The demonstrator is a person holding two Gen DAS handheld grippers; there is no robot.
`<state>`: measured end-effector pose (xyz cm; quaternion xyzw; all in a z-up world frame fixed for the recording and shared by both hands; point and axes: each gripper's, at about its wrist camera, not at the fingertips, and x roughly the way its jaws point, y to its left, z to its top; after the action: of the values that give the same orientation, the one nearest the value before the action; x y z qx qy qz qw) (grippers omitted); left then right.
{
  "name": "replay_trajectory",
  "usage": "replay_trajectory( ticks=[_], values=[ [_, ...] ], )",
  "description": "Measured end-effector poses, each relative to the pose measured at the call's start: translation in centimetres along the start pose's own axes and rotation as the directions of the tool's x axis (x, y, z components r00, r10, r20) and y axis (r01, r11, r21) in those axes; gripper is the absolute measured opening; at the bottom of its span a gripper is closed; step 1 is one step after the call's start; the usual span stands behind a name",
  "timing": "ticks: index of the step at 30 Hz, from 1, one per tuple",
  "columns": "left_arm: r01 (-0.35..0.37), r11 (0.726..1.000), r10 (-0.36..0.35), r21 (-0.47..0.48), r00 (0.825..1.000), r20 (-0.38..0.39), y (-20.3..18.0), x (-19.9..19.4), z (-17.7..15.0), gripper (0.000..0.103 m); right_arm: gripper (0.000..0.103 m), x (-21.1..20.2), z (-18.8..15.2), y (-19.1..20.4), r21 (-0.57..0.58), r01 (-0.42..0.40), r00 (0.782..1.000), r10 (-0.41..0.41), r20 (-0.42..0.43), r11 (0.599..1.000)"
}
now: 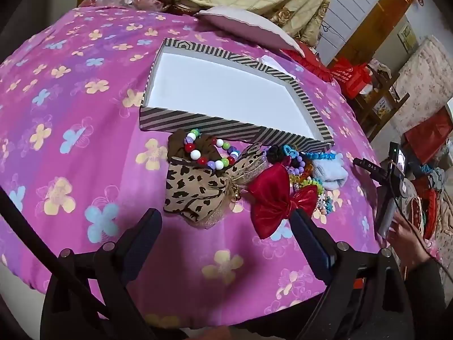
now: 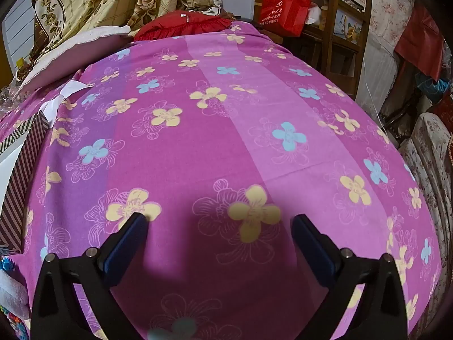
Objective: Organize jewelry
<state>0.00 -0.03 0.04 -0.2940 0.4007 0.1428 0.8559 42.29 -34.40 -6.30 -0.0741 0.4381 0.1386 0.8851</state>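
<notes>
Fig.: My left gripper (image 1: 226,221) jaws apart, empty, angled down w/ red bow (image 1: 279,198) just ahead. Jewelry pile (image 1: 243,170) lies against striped box (image 1: 226,126), which is empty, prob. its destination. Right gripper (image 2: 219,226) jaws wide, over bare cloth (image 2: 226,113).

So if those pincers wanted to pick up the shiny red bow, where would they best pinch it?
Probably at the narrow knot in the middle of the red bow, where the fabric gathers tight. The two puffy loops flare wide and would crumple or slip. It lies flat on the pink cloth, just ahead of the open left gripper, so coming down from above with the jaws straddling the knot looks simplest.
</notes>
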Motion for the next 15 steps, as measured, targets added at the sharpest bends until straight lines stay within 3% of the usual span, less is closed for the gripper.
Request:
replay_trajectory(
  ticks=[5,11,15],
  values=[
    [-0.061,0.997,0.059,0.041,0.996,0.065,-1.6,-0.3,-0.5,0.072,0.103,0.0,0.0,0.0,0.0,0.0,1.0,0.0,0.0,1.0],
    [-0.012,1.0,0.012,-0.001,0.997,0.081,-0.2,-0.8,0.2,0.076,0.103,-0.8,-0.8,0.9,0.003,-0.002,0.998,0.002,-0.066,1.0],
    [0.011,1.0,-0.01,-0.018,0.995,0.097,0.1,-1.2,0.5,0.077,0.102,-3.2,-3.1,2.7,0.0,-0.066,0.993,0.066,-0.096,0.998]
  ],
)
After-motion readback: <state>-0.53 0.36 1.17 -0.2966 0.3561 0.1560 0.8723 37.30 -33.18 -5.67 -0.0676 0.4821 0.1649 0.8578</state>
